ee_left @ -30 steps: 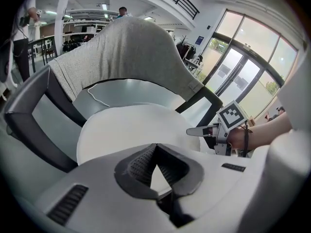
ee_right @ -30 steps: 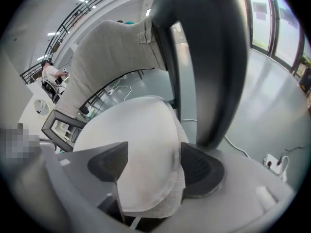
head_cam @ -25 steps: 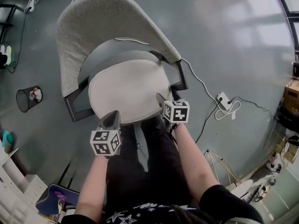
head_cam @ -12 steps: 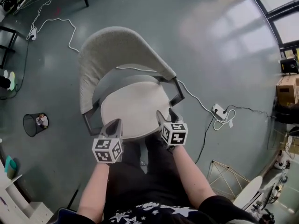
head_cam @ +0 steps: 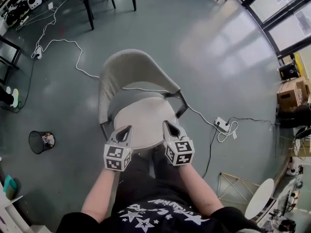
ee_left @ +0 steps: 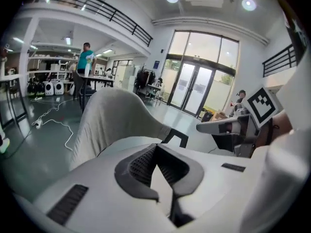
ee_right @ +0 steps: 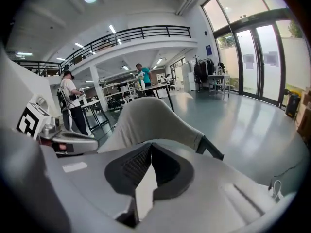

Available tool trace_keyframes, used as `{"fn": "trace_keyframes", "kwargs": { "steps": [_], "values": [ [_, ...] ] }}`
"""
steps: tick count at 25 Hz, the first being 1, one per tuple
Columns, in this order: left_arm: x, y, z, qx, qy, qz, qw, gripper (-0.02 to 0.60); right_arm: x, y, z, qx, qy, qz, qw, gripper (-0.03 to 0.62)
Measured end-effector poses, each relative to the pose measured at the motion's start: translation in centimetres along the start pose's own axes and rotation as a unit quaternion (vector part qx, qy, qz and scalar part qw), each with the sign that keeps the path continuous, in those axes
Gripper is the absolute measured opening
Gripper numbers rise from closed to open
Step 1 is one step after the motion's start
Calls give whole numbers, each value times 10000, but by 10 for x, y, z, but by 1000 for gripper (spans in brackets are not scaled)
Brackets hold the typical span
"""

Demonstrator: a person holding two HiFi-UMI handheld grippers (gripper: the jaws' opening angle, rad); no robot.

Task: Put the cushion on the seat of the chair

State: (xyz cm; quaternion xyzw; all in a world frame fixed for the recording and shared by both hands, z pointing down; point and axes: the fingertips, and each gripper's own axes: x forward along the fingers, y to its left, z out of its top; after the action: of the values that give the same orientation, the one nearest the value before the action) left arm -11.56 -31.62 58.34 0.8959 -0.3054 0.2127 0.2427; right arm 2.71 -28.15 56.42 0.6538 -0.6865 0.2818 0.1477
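Placement is looking done (my judgement): round cream cushion (head_cam: 141,123) is lying on the seat of the grey fabric chair (head_cam: 121,72), while left hand-held gripper (head_cam: 125,130) and right hand-held gripper (head_cam: 169,126), its jaws just closing, are hovering pinched together, empty, needing only retreat.

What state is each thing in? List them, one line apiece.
chair: upright on the floor.
cushion: lying flat on the chair's seat.
left tongs: shut, empty.
right tongs: have just closed; shut, nothing between them.
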Motion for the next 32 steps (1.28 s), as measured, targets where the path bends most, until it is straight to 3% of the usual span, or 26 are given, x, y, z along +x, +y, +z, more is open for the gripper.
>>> {"fn": "trace_keyframes", "kwargs": {
  "steps": [4,9,14,18,25,32],
  "values": [
    [-18,-11,38,-234,-520,-193,9982,8,-25,20,13,-143,-141,491,9986,3],
    [-31,-23,60,-304,-904,160,9953,8,-39,14,15,406,-308,964,9940,3],
    [-45,-55,74,-324,-1193,494,9911,8,-60,7,36,-263,-403,1304,9903,3],
    [-57,-97,66,-352,-1299,704,9884,8,-87,-4,36,-654,-437,1664,9829,3],
    [-66,-179,38,-185,-1388,1112,9839,8,-135,-46,13,-93,-383,2159,9756,3],
    [-80,-241,12,-404,-1544,1427,9768,8,-184,-75,-17,-235,-291,2487,9679,3]
  ]
}}
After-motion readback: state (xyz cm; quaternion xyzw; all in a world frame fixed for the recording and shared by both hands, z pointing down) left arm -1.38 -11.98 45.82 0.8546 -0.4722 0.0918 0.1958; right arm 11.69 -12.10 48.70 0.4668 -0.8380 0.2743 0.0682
